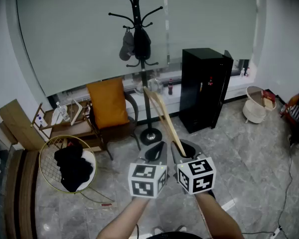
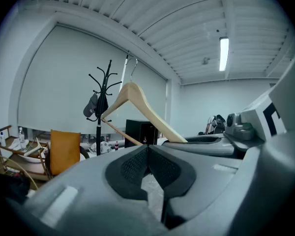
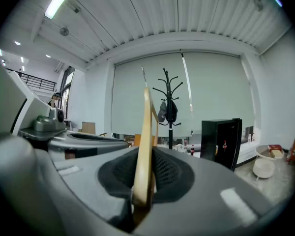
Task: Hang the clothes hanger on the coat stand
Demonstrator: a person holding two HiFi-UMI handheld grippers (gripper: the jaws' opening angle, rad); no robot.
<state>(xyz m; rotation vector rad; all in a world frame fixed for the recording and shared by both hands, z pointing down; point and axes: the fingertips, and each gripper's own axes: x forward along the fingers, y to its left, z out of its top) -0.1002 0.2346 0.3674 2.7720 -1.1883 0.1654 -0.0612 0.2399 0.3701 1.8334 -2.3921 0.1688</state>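
Clothes hanger point(image 1: 164, 118), clamped endwise by the right gripper point(image 1: 182, 151), is angled toward the coat stand point(image 1: 138, 39) beyond; the left gripper point(image 1: 156, 152) is closed, empty.

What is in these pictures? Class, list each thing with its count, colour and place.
coat stand: one, black, before the window blind, dark bag and grey cap hung on it
clothes hanger: one, pale wood, held short of the stand, not yet on it
cushion: one, orange, on a chair left of the stand
cabinet: one, black, right of the stand
wire basket: one, gold, floor left, black cloth inside
tub: one, white, floor far right
left gripper: fingers shut, empty
right gripper: fingers shut on the clothes hanger
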